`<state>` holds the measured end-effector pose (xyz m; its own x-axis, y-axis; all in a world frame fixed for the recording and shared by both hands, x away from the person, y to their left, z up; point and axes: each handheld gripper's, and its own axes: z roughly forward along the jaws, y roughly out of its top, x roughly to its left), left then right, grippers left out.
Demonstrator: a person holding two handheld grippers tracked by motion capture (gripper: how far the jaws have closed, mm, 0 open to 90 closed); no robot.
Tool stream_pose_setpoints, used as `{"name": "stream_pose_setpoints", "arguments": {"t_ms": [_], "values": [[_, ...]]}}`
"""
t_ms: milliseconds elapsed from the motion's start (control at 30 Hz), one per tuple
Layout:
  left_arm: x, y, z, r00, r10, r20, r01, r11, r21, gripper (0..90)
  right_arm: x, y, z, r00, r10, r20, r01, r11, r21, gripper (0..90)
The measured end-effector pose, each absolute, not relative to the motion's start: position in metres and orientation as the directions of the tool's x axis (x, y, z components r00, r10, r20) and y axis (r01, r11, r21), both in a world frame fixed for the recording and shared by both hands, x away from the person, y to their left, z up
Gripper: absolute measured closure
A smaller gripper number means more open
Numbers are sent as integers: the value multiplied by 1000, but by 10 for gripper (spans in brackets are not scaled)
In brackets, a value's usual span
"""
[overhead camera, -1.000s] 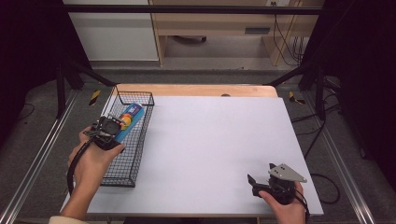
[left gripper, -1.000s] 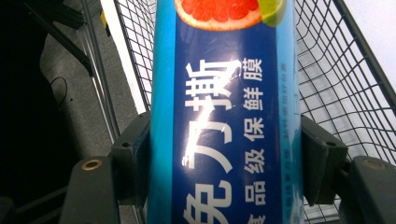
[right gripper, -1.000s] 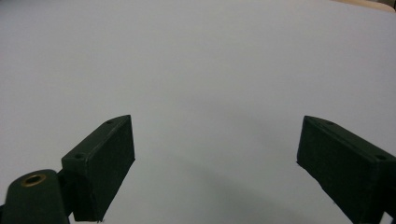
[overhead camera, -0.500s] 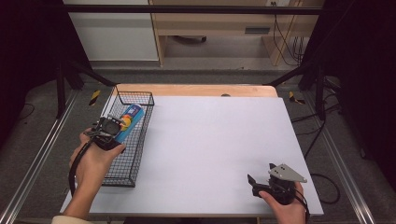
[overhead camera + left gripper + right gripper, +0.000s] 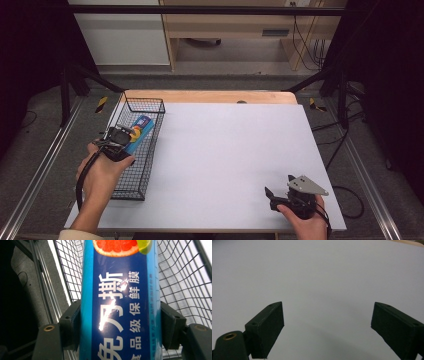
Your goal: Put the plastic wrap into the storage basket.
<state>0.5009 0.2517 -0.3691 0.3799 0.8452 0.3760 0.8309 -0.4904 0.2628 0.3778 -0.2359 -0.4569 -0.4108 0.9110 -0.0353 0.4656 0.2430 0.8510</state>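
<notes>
Nearest me, the right tool (image 5: 278, 192) rests low at the surface's (image 5: 235, 150) near right corner, jaws spread wide with nothing between them, only white sheet ahead of it. Over on the left, the left tool (image 5: 121, 138) pinches a blue box (image 5: 138, 131) across its narrow width, both pads flat against its sides. The box hangs over the wire basket (image 5: 148, 145) that sits along the left edge, its long axis running away from the tool toward the basket's far end, in line with the basket's length. The left hand (image 5: 102, 170) is the one on the job; the right is well apart. I'd say lowering or lifting depends on keeping that axis along the basket.
</notes>
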Motion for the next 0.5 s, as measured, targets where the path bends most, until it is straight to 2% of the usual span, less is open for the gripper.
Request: {"name": "stream_pose_setpoints", "arguments": {"t_ms": [133, 500], "values": [[501, 253, -373, 379, 853, 358, 836, -482, 263, 320, 378, -236, -457, -414, 910, -38, 464, 246, 851, 114], [503, 250, -381, 399, 836, 378, 840, -498, 214, 320, 378, -236, -457, -413, 910, -37, 465, 245, 851, 114]]}}
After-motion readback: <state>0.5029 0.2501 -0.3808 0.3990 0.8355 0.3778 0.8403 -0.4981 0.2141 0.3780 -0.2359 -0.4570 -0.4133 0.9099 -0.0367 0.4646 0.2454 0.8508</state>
